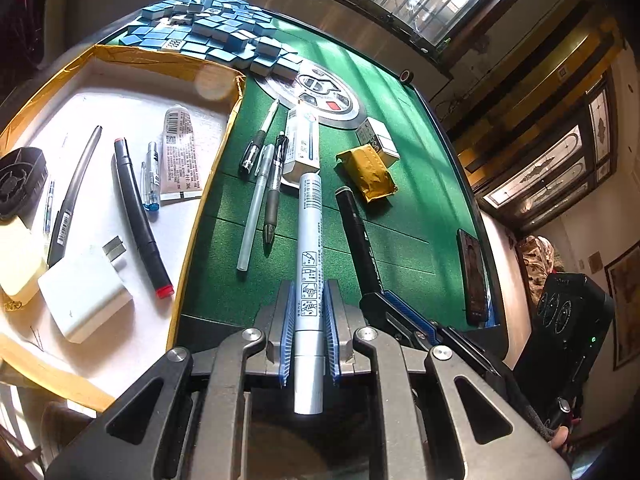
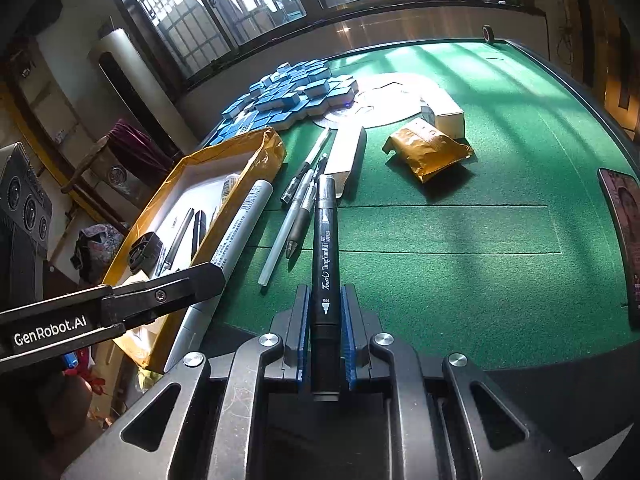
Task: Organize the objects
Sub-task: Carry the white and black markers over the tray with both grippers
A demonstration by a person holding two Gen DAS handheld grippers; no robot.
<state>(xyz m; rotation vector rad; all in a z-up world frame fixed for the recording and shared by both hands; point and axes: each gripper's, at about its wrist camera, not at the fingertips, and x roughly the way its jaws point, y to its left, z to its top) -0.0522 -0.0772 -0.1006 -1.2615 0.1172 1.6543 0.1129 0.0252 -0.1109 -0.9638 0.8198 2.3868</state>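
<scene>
My left gripper (image 1: 308, 296) is shut on a silver marker (image 1: 309, 240), held over the green table (image 1: 400, 216) just right of the cardboard tray (image 1: 200, 184). My right gripper (image 2: 325, 300) is shut on a black art marker (image 2: 326, 248); that marker also shows in the left wrist view (image 1: 358, 236). The silver marker shows in the right wrist view (image 2: 244, 224) beside the tray (image 2: 240, 160). Loose on the felt lie a clear pen (image 1: 256, 204), a grey-grip pen (image 1: 274, 192) and a black pen (image 1: 256, 144).
The tray holds a red-tipped marker (image 1: 138, 216), a white charger (image 1: 84, 296), a tube (image 1: 181, 152) and other pens. A white box (image 1: 302, 148), a gold packet (image 1: 370, 172), a small box (image 1: 380, 140), mahjong tiles (image 1: 208, 28) and a phone (image 1: 474, 276) lie on the table.
</scene>
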